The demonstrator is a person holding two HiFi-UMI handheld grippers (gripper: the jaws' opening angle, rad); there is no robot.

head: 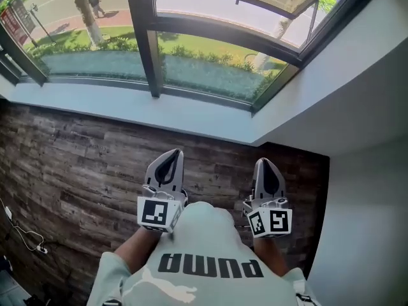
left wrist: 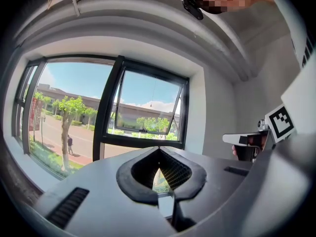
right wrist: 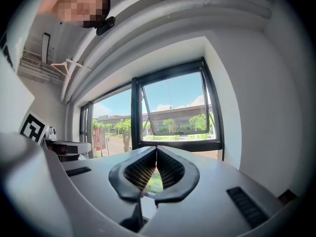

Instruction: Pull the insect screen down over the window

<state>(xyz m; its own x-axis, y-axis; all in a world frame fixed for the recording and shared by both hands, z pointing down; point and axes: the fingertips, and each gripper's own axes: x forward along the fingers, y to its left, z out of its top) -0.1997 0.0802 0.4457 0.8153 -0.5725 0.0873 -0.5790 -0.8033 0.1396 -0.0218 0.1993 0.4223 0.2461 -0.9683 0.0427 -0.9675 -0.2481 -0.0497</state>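
The window has a dark frame and fills the top of the head view, above a white sill. In the left gripper view the window stands ahead with its right sash tilted open at the bottom. I cannot make out the insect screen. My left gripper and right gripper are held side by side close to my body, pointing level at the window and well short of it. Both are shut with nothing between the jaws, as seen on the left gripper and the right gripper.
Wood-look flooring runs from my feet to the sill. A white wall closes the right side. A cable with a plug lies on the floor at the left. Outside are grass, trees and a pavement.
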